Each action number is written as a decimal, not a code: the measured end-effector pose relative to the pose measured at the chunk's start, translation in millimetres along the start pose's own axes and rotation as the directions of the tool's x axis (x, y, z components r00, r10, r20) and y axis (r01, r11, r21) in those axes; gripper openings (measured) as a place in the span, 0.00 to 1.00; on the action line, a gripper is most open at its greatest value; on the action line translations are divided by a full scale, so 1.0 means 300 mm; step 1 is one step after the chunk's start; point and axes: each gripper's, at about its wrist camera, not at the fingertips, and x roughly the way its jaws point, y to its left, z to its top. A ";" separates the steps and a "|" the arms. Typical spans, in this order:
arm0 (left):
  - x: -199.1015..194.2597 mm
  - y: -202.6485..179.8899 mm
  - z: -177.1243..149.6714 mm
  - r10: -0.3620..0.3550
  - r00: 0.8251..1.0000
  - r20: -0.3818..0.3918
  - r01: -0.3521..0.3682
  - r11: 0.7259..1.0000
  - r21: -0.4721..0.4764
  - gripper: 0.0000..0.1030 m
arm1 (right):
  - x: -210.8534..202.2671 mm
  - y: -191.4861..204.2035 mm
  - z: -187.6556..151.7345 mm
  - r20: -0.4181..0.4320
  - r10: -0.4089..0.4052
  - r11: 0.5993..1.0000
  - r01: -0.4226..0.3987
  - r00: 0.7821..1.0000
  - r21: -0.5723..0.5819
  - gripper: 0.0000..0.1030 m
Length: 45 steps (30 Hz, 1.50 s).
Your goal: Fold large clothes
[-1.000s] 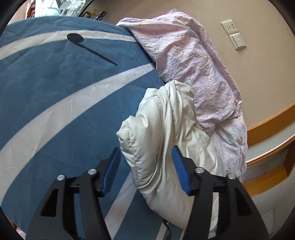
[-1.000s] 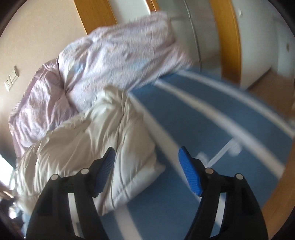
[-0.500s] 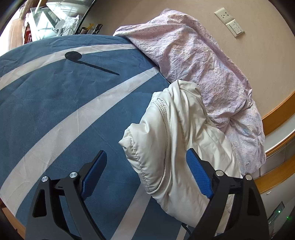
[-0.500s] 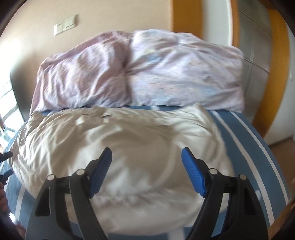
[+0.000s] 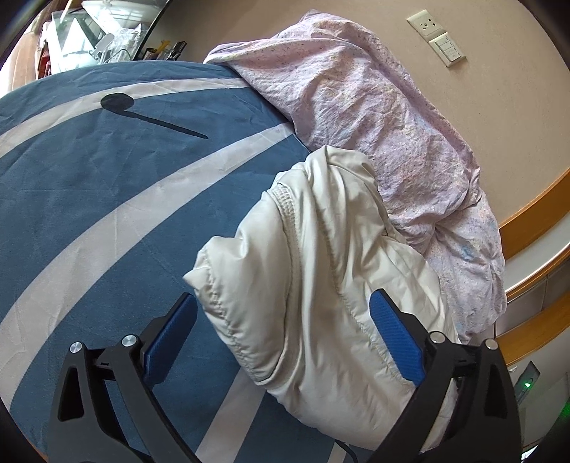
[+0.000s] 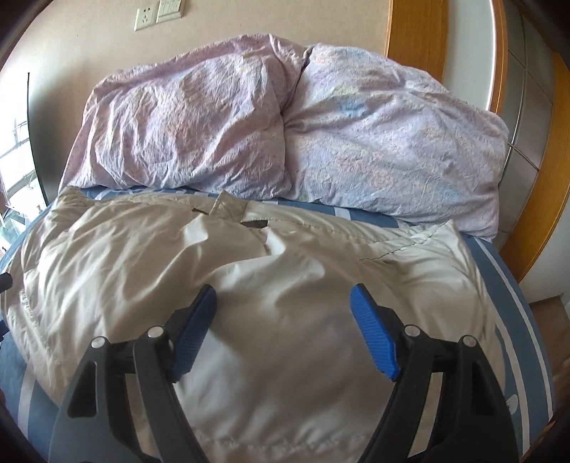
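While the left gripper (image 5: 281, 342) has just spread wide around the jacket (image 5: 320, 285), the right gripper (image 6: 283, 333) gapes, holding nothing.

Home bedroom: bed (image 6: 516, 306) w/ blue striped cover, two lilac pillows (image 6: 185, 131) at head edge, wall sockets (image 5: 425, 22).
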 end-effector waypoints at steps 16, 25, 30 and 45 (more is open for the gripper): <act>0.076 -0.014 0.002 -0.011 0.999 -0.041 0.009 0.999 -0.051 0.96 | 0.057 0.019 -0.024 -0.018 -0.002 1.000 0.002 1.000 0.002 0.79; 0.109 -0.004 0.014 -0.034 0.999 -0.042 0.029 0.994 -0.107 0.91 | 0.090 0.078 -0.055 -0.029 -0.053 0.995 0.051 0.998 -0.092 0.82; 0.134 -0.002 0.013 -0.037 0.998 -0.041 0.031 0.990 -0.139 0.85 | 0.139 0.107 -0.074 -0.045 -0.081 0.988 0.074 0.996 -0.136 0.84; 0.139 -0.039 0.041 -0.033 0.999 0.005 0.034 0.986 -0.163 0.61 | 0.175 0.142 -0.106 -0.029 -0.123 0.978 0.116 0.992 -0.175 0.84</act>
